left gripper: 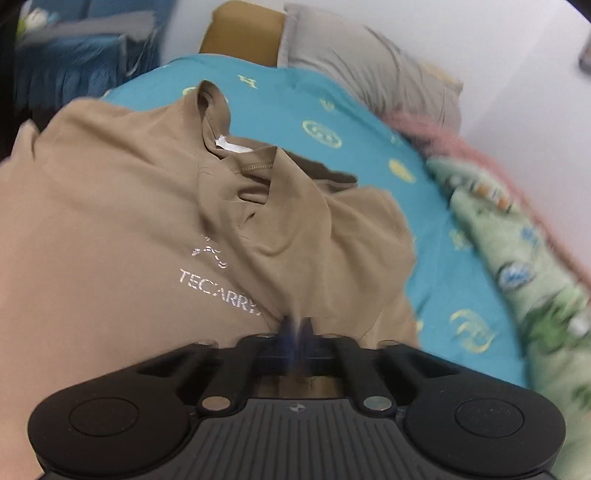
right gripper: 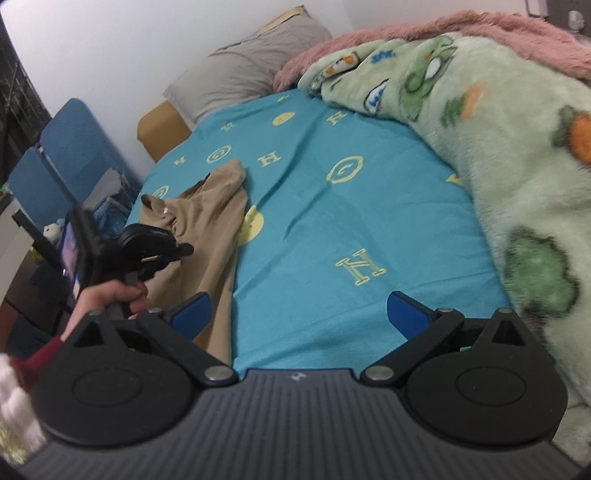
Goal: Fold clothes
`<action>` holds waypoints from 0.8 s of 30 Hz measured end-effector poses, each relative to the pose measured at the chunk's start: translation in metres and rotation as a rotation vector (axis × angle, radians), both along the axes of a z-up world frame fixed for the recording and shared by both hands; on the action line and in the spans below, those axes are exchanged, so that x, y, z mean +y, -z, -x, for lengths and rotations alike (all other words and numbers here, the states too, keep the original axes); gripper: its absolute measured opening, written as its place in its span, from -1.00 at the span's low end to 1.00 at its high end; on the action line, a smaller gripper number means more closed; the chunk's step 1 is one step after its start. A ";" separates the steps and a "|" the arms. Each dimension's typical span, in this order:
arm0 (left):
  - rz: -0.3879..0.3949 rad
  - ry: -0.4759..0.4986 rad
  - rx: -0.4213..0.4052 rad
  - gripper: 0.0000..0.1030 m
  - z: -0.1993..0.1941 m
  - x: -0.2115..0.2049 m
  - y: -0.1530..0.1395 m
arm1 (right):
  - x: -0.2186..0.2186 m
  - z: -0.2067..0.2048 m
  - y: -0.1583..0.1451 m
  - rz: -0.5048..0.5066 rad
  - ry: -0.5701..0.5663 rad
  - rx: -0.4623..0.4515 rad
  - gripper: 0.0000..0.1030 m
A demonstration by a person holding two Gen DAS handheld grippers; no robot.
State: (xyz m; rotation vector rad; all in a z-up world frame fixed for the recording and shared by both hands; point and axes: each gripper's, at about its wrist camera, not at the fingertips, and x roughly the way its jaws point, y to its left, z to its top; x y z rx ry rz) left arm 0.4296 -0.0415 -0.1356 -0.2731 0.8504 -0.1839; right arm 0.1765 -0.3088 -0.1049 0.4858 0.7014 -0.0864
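A tan T-shirt [left gripper: 110,192] with silver lettering lies crumpled on the teal bed sheet [left gripper: 369,122], its collar and white label [left gripper: 231,144] facing up. My left gripper [left gripper: 297,325] is shut on a pinch of the tan T-shirt, and folds in the cloth run toward its blue fingertips. In the right wrist view the shirt [right gripper: 218,206] lies at the left, with the left gripper [right gripper: 186,250] over it, held by a person's hand [right gripper: 110,295]. My right gripper [right gripper: 299,310] stands wide open above the sheet [right gripper: 332,221], holding nothing, with its left finger over the shirt's lower edge.
A green patterned fleece blanket [right gripper: 498,147] and a pink blanket [right gripper: 406,33] are heaped along the bed's right side. A grey pillow [right gripper: 243,77] lies at the head by the white wall. A blue chair [right gripper: 62,147] stands beside the bed at the left.
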 end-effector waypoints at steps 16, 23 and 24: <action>-0.294 0.067 -0.143 0.02 0.069 -0.007 -0.021 | 0.013 0.005 -0.009 0.054 -0.060 -0.100 1.00; -0.263 0.100 -0.222 0.44 0.192 0.008 -0.089 | 0.031 0.025 -0.031 0.091 -0.145 -0.237 1.00; -0.251 0.092 -0.237 0.55 0.210 0.011 -0.099 | 0.034 0.030 -0.036 0.098 -0.156 -0.260 1.00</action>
